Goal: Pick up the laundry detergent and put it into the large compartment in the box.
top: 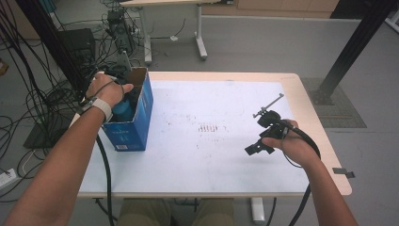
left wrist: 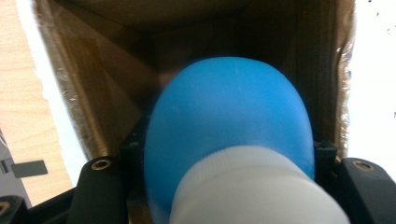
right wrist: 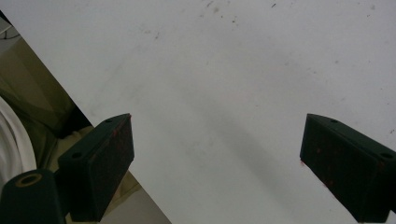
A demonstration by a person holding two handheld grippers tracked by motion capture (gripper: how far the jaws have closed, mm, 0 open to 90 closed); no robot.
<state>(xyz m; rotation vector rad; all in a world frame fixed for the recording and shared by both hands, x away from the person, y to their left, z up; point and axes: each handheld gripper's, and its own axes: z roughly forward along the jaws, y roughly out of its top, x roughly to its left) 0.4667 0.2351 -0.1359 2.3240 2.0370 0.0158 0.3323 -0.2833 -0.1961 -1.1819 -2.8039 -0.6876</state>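
A: Bottle (left wrist: 229, 135) first. Where is it?

B: Between the black jaws of the left gripper (left wrist: 224, 163), blue body pointing away, white cap nearest the camera. It sits inside the mouth of the open cardboard box (left wrist: 93, 93), brown walls all around it.

A: And from the high view?

B: The blue box (top: 136, 123) stands at about nine o'clock on the white table (top: 211, 165), near its left edge. The left hand (top: 107, 89) is over its open top, with a bit of the blue bottle (top: 123, 111) showing just beneath the wrist.

A: Any writing on the box?

B: White print and a small label low on its near face, too blurred to read.

A: Right side?

B: The right hand (top: 292, 145) holds the right gripper (top: 263, 134) at about three o'clock, above bare tabletop. In its own view the right gripper (right wrist: 215, 163) has jaws spread wide with nothing between them, just scuffed white surface.

A: Marks on the table?

B: Faint reddish smudges near the centre; nothing legible.
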